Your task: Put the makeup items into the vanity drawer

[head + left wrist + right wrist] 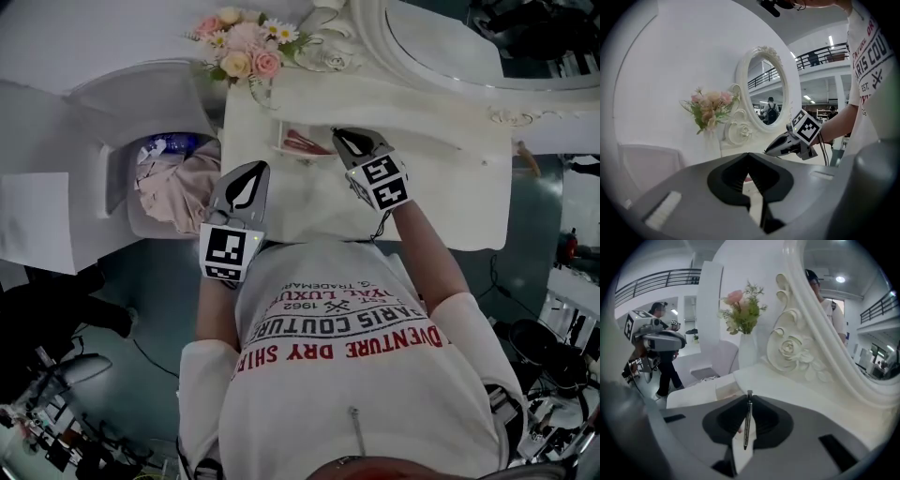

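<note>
My right gripper (339,135) hovers over the white vanity top (441,197), its tips just beside a small open white drawer (281,133) that holds pink and red makeup items (305,143). It is shut on a thin dark makeup pencil (747,420), which stands upright between the jaws in the right gripper view. The drawer's tan inside (725,391) shows just past the tips. My left gripper (254,169) hangs at the vanity's left front edge, shut, with nothing between its fingers (748,156). The left gripper view shows the right gripper (769,151) ahead of it.
A vase of pink and cream flowers (246,52) stands at the back left of the vanity, next to the oval mirror's carved frame (375,37). Left of the vanity sits a white bin with crumpled cloth (178,183). A person (665,366) stands behind.
</note>
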`<state>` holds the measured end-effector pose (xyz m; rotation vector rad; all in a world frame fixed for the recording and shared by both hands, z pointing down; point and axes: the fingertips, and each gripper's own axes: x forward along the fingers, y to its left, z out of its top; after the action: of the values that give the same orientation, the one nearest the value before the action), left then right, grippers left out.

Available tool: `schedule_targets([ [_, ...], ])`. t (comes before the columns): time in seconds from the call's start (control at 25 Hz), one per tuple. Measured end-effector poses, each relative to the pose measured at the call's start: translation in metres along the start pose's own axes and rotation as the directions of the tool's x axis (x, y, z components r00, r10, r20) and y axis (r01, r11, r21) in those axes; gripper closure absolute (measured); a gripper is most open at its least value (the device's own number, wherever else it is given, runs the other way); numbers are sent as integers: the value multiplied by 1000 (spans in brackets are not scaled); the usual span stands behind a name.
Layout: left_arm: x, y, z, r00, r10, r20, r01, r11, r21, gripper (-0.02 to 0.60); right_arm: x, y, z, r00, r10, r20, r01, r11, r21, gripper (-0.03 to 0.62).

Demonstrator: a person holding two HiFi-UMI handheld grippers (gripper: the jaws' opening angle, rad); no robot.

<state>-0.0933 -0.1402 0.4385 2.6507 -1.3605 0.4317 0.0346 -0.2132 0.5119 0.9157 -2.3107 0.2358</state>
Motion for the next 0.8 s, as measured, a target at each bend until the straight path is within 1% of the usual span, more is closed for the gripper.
schedule_targets([
  [0.08,-10,9,-3,1000,19,4,-19,1000,-6,572,10,12,9,1000,16,-3,-16,998,-59,551],
  [0.16,-20,17,-7,999,34,3,-34,999,-14,572,20,24,17,999,32,-6,-32,995,-97,551],
  [0.32,-37,31,-16,997,72,-5,-72,997,-28,572,41,38,13,997,58,-53,-64,989,-130,551],
  [0.4,-43,37,-20,996,89,-6,-90,995,-35,572,51,42,7,994,74,-86,-84,989,-123,551],
  [0.48,-48,44,-24,994,106,-7,-106,993,-42,574,56,45,4,992,81,-99,-91,991,-101,549],
  [0.52,-51,47,-25,993,114,-7,-114,992,-47,574,58,46,4,992,82,-95,-90,992,-84,541],
  [0.6,-54,52,-27,992,123,-6,-124,991,-55,572,59,47,8,994,76,-73,-79,996,-51,450],
  [0.68,-54,55,-26,993,118,-3,-118,991,-57,572,58,44,12,997,58,-54,-59,998,-23,436],
  [0.8,-49,54,-22,995,99,5,-98,994,-46,572,49,37,17,999,30,-16,-30,999,23,433],
])
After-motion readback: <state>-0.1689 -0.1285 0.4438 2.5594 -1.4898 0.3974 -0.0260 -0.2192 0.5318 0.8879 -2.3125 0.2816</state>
